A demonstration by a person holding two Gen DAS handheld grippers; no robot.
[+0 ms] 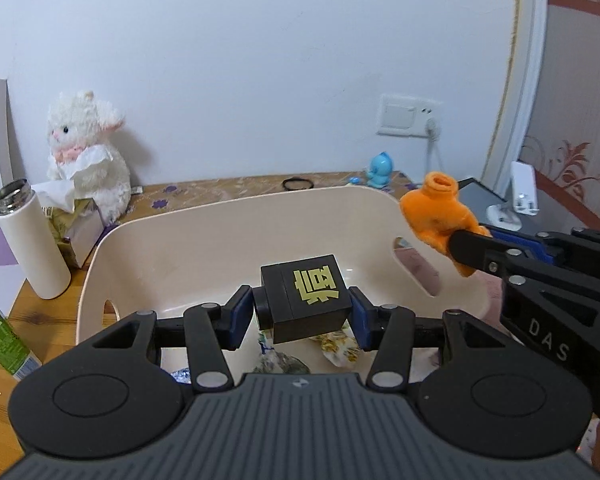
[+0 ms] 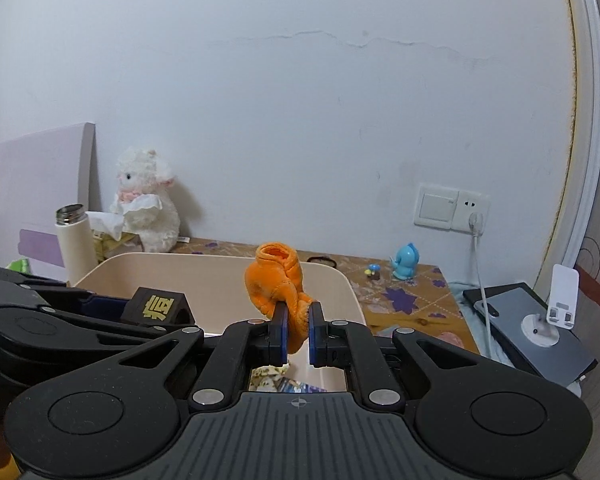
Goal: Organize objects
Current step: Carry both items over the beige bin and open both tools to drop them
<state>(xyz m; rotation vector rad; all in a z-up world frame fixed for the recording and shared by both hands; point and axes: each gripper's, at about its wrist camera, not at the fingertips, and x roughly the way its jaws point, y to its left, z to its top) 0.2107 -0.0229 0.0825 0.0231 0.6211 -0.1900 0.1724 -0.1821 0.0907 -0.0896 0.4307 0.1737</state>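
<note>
1. White wall backs your wooden worktop [image 1: 40,320], where a cream plastic basket [image 1: 180,240] sits.
2. Your left gripper [image 1: 302,316] clamps a black cube with gold lettering [image 1: 304,300] above the basket.
3. Your right gripper [image 2: 298,334] pinches an orange plush toy [image 2: 278,280] over the basket's right rim.

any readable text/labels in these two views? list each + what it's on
"DAS": white letters on the right tool's arm in the left wrist view.
One gold Chinese-style character on the black cube, held in the left tool; I can't read it reliably.
Green carton: print too small.
Tissue box: print too blurred.
</note>
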